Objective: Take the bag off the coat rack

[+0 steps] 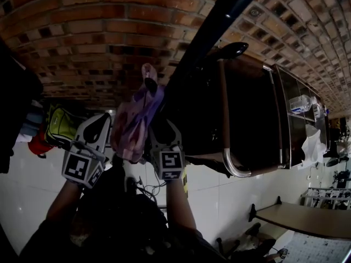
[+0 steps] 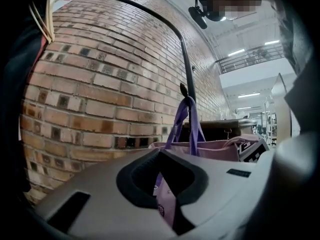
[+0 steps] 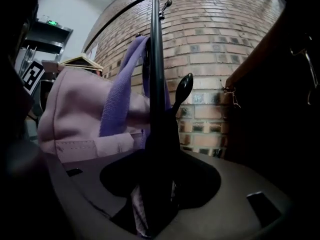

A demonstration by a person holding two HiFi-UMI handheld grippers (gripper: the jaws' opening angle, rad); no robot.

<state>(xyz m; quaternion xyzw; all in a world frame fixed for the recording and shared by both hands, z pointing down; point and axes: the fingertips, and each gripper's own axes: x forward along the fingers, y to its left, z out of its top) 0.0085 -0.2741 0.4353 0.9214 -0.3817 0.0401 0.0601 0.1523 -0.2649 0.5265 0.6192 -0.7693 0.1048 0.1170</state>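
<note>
A pink bag (image 1: 130, 129) with purple straps (image 1: 149, 100) hangs from a hook (image 1: 149, 84) on the black coat rack pole (image 1: 211, 29). My left gripper (image 1: 104, 124) is at the bag's left edge. In the left gripper view its jaws (image 2: 167, 201) look shut on a fold of the pink bag (image 2: 210, 149), and the straps (image 2: 192, 126) loop over the hook (image 2: 184, 90). My right gripper (image 1: 164, 131) is at the bag's right side by the pole. Its jaws (image 3: 152, 204) stand open, with the pole (image 3: 156, 84) and a strip of bag cloth between them. The bag (image 3: 75, 114) bulges to the left.
A brick wall (image 1: 82, 37) stands behind the rack. A dark cabinet with a metal rail (image 1: 247, 114) is right of the pole. A yellow-green bag (image 1: 60, 126) and dark clothes hang at the left. Another rack knob (image 3: 184, 86) juts out by the pole. A wooden hanger (image 3: 80, 61) is behind the bag.
</note>
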